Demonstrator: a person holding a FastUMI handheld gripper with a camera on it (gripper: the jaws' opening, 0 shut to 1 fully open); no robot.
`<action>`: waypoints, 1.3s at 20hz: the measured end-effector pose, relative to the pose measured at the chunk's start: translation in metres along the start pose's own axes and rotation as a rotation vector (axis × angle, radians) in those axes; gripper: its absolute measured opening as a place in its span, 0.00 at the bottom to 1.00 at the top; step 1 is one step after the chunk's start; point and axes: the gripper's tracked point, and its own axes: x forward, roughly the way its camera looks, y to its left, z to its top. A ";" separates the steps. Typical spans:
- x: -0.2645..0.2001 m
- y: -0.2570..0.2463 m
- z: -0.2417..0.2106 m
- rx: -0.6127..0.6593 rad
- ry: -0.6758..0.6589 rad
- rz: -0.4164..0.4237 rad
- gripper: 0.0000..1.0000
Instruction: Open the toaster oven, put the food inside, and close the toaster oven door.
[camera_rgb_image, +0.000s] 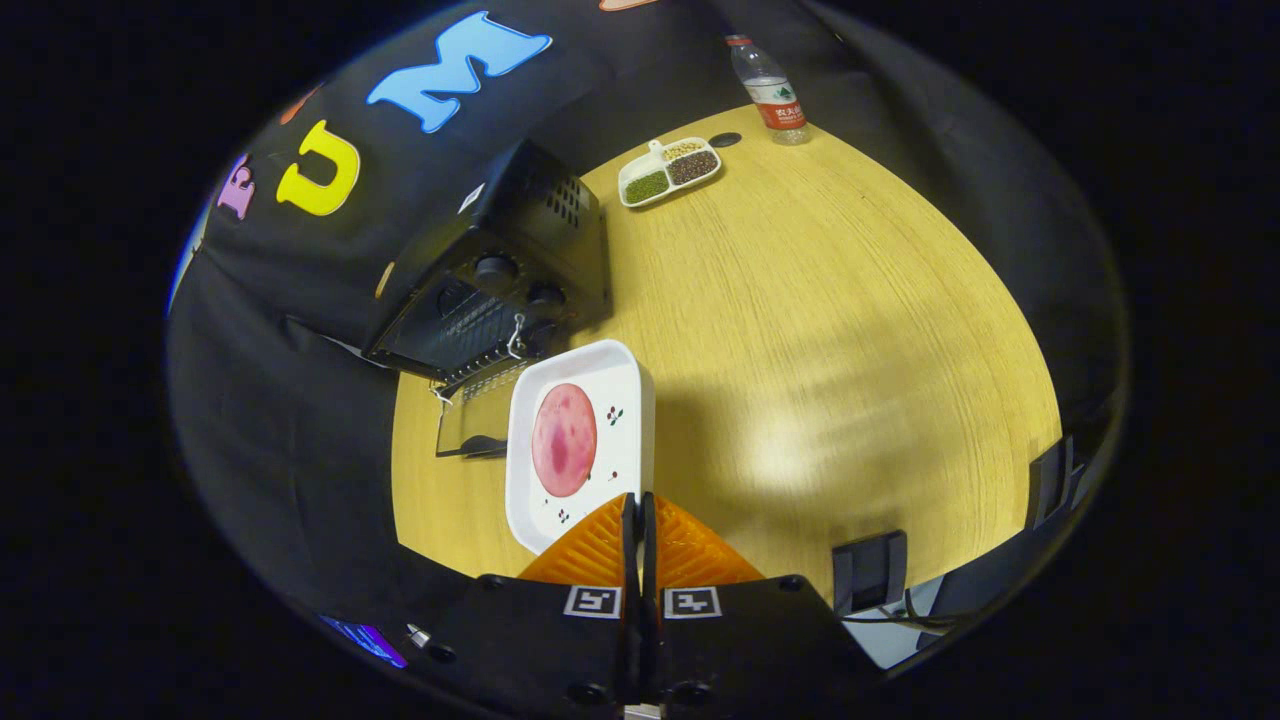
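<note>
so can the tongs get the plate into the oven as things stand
Probably yes: the tongs are shut on the white plate rim, and the toaster oven door lies open just beyond it.

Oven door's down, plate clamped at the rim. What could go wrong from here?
1. The hand-held gripper pinches only the near rim of the white plate, so the plate may tilt or slip and the pink food slice could slide off.
2. The toaster oven has its door hanging open just beside the plate; the plate could catch it or the rack.
</note>
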 end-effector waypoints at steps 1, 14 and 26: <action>-0.002 0.009 -0.004 0.008 -0.009 0.015 0.02; -0.011 0.112 -0.060 0.142 -0.131 0.106 0.02; 0.072 0.175 -0.016 0.202 -0.183 0.160 0.02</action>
